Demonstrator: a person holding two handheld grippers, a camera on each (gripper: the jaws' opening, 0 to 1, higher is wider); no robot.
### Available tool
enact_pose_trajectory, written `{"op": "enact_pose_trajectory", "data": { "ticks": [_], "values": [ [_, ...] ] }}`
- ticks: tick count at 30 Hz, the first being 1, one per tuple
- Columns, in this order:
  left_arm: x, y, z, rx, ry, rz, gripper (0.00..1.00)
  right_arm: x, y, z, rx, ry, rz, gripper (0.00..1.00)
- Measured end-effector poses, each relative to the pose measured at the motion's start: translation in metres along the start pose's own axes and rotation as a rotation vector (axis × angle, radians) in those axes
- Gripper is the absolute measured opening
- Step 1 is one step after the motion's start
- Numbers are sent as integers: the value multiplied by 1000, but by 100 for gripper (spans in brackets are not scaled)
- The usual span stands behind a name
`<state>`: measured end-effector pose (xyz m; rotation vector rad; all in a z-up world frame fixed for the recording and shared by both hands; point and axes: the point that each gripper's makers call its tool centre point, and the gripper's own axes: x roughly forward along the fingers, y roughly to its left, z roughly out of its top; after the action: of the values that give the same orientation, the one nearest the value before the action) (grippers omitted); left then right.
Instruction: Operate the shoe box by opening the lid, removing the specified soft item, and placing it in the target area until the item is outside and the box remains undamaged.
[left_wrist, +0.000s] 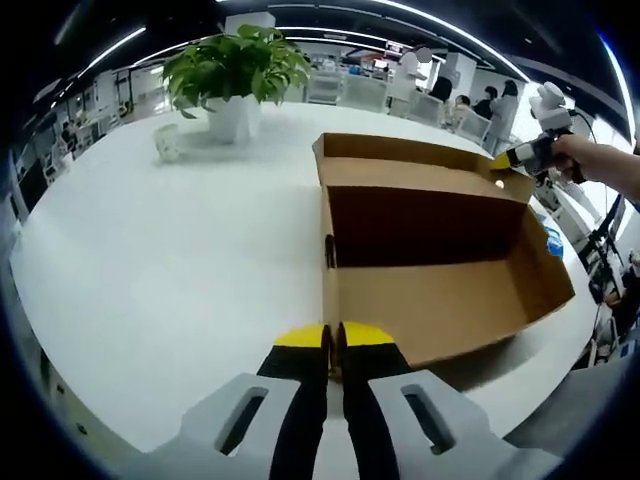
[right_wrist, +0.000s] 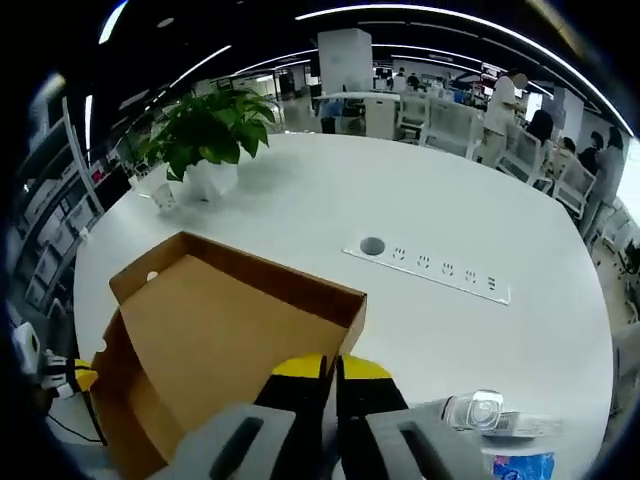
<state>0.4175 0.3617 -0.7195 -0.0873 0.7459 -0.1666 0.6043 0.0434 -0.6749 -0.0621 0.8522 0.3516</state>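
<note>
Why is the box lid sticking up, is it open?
Open. The lid stands raised above the shoe box, with the right tool at its edge.

An open-plan office: white meeting table (right_wrist: 480, 210), desk rows (right_wrist: 450, 120), ceiling strip lights (right_wrist: 400, 12).

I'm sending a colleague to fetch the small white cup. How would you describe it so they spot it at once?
Start at the big white table and find the potted plant at its far end, beyond the cardboard box. The small white cup stands beside the plant's white pot, lower and narrower than it, and holds no greenery.
</note>
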Motion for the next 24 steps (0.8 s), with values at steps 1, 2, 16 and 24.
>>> {"op": "enact_pose_trajectory", "data": {
  "ticks": [1,2,16,24],
  "values": [
    [0,0,0,2,0,0,1,-2,1,0,0,-6,0,0],
    [0,0,0,1,0,-1,1,-3,1,1,-1,-14,1,0],
    [0,-1,1,9,-6,-6,1,-24,1,5,22,-73,11,0],
    [1,-2,1,12,-8,-6,2,-38,5,11,22,-121,23,0]
  ]
}}
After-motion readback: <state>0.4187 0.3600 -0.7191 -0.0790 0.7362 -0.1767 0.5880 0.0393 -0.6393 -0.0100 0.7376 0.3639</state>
